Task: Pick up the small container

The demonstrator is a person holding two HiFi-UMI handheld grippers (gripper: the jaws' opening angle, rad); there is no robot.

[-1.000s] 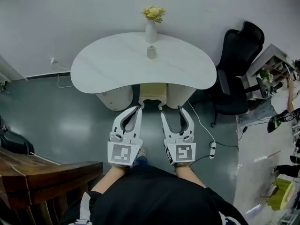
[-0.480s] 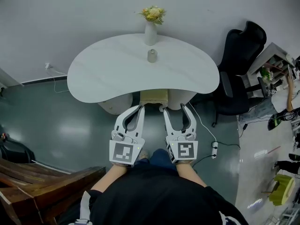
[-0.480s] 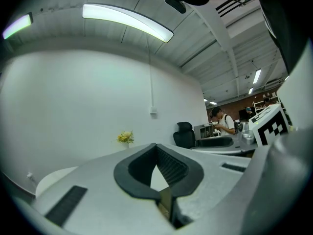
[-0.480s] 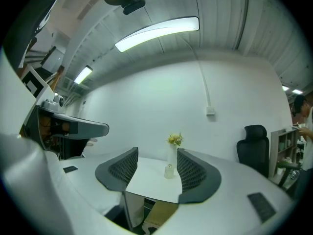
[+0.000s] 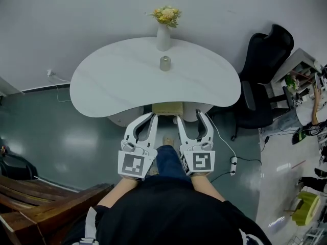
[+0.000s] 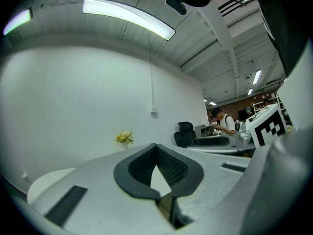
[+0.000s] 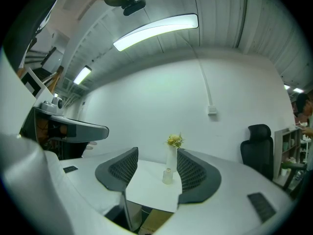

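A person in a black top (image 5: 168,208) faces a white, kidney-shaped worktop (image 5: 112,80), a pair of hand-held tongs in each hand, both pairs held level and pointing at the worktop's near edge. The left tongs (image 5: 151,117) are closed tip to tip with nothing between them. The right tongs (image 5: 189,117) stand well open and are likewise empty. The small container (image 5: 165,63), the thing to be picked up, stands upright on the worktop toward its far side. It is just in front of a slim white vase (image 5: 163,35) of yellow flowers (image 5: 166,15) set close to the pale wall (image 5: 102,14). Seen along the right tongs, the container lines up in the gap between the dark ribbed pads (image 7: 120,170), yet it is well apart from them, with a stretch of bare worktop between. Under the worktop's near edge, straight ahead of the two pairs of tongs, sits what looks like a pale box or stool (image 5: 167,108). A black office chair (image 5: 263,70) stands just off the worktop's right end. Dark wooden furniture (image 5: 46,208) fills the corner at the person's left. A white power strip (image 5: 232,162) lies on the glossy grey-green floor (image 5: 76,137), near the right tongs.
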